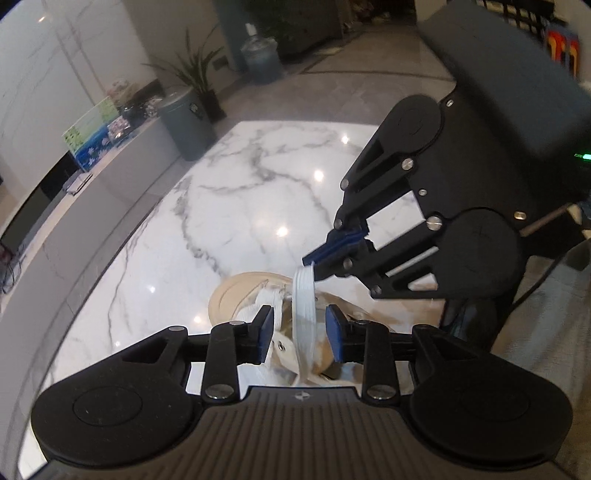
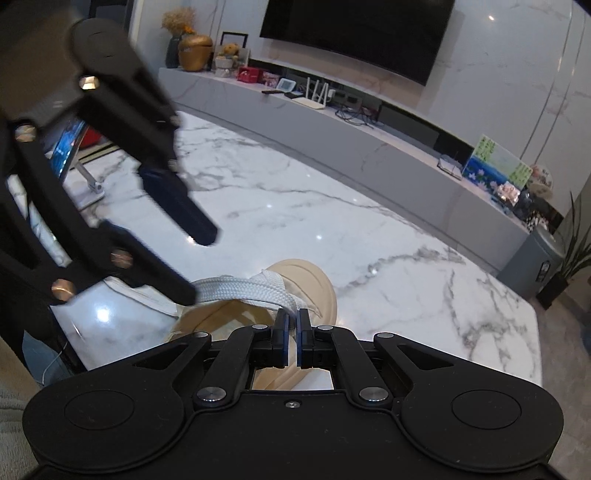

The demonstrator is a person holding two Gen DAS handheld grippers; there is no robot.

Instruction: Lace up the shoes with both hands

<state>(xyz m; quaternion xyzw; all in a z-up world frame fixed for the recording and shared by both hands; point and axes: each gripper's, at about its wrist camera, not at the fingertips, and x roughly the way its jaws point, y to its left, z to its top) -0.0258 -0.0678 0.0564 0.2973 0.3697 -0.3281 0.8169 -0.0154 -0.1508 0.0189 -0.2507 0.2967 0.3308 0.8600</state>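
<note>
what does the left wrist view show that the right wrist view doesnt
Only the left wrist view shows the water jug on the floor and the left gripper open, with the white lace running between its fingers untouched. Only the right wrist view shows the TV and the router on the console. Both show the beige shoe on the marble table and the right gripper shut on the lace.

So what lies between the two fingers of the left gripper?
In the left wrist view, the white lace runs between the left gripper's open fingers, touching neither, with the shoe beneath.
</note>
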